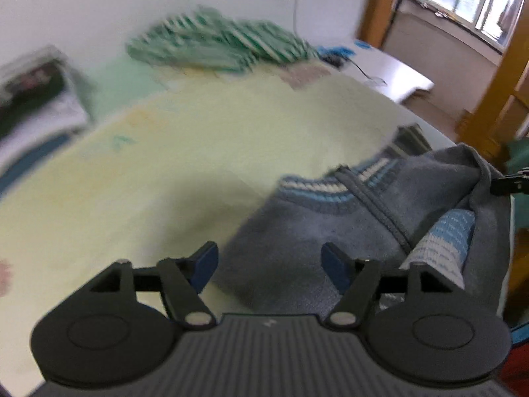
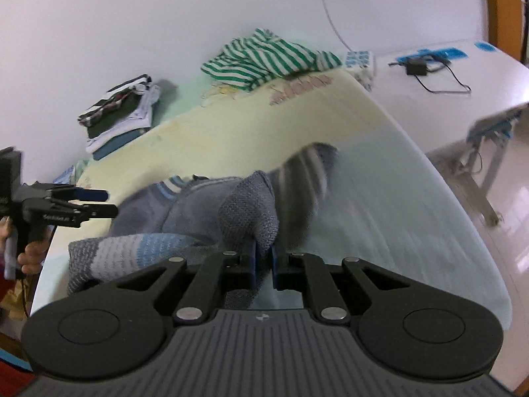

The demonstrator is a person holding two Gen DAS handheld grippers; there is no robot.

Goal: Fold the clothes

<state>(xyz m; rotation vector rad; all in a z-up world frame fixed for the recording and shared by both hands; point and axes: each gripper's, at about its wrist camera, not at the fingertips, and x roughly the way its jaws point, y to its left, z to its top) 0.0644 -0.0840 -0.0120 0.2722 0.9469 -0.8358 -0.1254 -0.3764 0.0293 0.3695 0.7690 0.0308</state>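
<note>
A grey knit sweater (image 1: 297, 225) with blue and white striped bands lies crumpled on the pale yellow sheet (image 1: 198, 152) of a bed. In the left wrist view my left gripper (image 1: 269, 264) is open just above the sweater's left edge, with nothing between its blue pads. In the right wrist view my right gripper (image 2: 263, 258) is shut on a raised fold of the sweater (image 2: 198, 205); a striped sleeve (image 2: 132, 251) hangs to its left. The left gripper (image 2: 110, 202), held by a hand, shows at the left there. The right gripper's tip (image 1: 510, 183) touches the lifted cloth.
A green and white striped garment (image 2: 267, 56) lies bunched at the far end of the bed by the wall. A stack of folded clothes (image 2: 119, 112) sits at the far left. A white table (image 2: 463, 66) with cables stands to the right, beyond the bed edge.
</note>
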